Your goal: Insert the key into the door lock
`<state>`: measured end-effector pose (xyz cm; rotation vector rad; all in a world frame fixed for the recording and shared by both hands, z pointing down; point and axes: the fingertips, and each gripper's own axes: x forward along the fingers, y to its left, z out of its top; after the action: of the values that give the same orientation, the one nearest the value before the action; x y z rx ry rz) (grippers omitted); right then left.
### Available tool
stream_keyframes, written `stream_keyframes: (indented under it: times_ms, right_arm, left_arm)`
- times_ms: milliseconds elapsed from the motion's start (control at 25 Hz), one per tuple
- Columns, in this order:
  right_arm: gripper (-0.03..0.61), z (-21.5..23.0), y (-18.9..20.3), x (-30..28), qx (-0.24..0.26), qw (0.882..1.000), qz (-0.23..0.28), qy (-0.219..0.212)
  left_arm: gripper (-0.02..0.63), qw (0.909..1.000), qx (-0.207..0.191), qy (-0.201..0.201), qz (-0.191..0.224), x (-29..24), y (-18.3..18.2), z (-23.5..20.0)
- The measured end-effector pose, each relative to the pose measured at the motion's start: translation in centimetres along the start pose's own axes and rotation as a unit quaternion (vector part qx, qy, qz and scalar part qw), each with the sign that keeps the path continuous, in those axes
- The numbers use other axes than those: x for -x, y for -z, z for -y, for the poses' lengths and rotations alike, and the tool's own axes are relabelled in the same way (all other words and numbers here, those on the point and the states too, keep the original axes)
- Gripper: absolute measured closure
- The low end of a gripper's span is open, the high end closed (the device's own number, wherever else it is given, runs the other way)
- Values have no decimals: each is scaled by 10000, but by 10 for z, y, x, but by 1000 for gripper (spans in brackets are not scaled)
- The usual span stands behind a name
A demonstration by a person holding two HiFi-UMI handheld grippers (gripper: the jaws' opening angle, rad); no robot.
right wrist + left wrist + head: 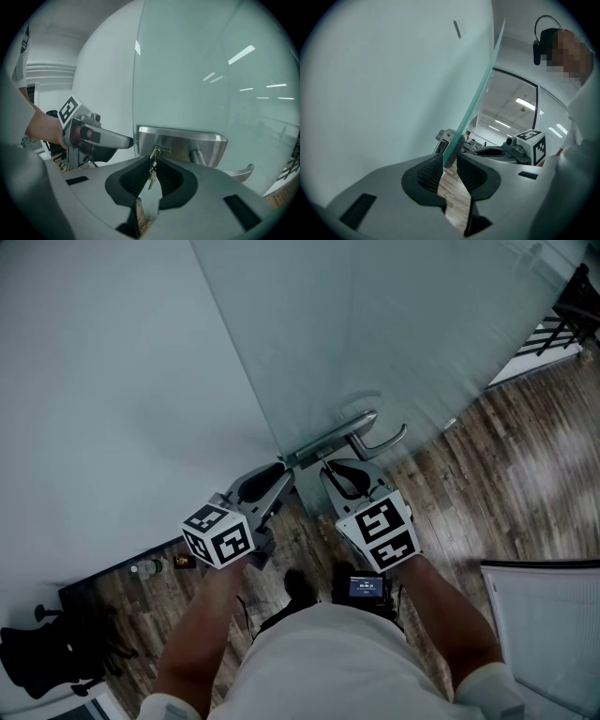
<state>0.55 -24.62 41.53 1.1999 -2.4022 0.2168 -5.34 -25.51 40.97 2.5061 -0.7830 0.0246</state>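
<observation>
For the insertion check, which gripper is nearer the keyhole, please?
Right. The right gripper holds the key at the keyhole; the left gripper grips the glass door's edge beside it.

left gripper (449,161): near level, jaws clamped on door edge (474,105) | right gripper (152,161): tilted down, jaws pinching key (151,172) | forearms (202,634): both reaching forward

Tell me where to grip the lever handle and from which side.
Take the lever handle on its long bar, well out from the neck, jaws above and below, coming head-on from this side: it runs level and stands off the glass door.
</observation>
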Motion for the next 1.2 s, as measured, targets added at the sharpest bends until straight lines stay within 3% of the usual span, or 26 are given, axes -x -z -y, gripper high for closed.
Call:
stream_keyframes:
  times_ms: [960, 1200]
  right_arm:
    - [548, 2, -17, 21, -76, 9992, 327, 215]
    - [508, 8, -23, 28, -177, 9980, 499, 343]
  left_arm:
    - [518, 9995, 24, -3, 307, 16, -16, 14]
    - [518, 9991, 25, 56, 410, 21, -20, 21]
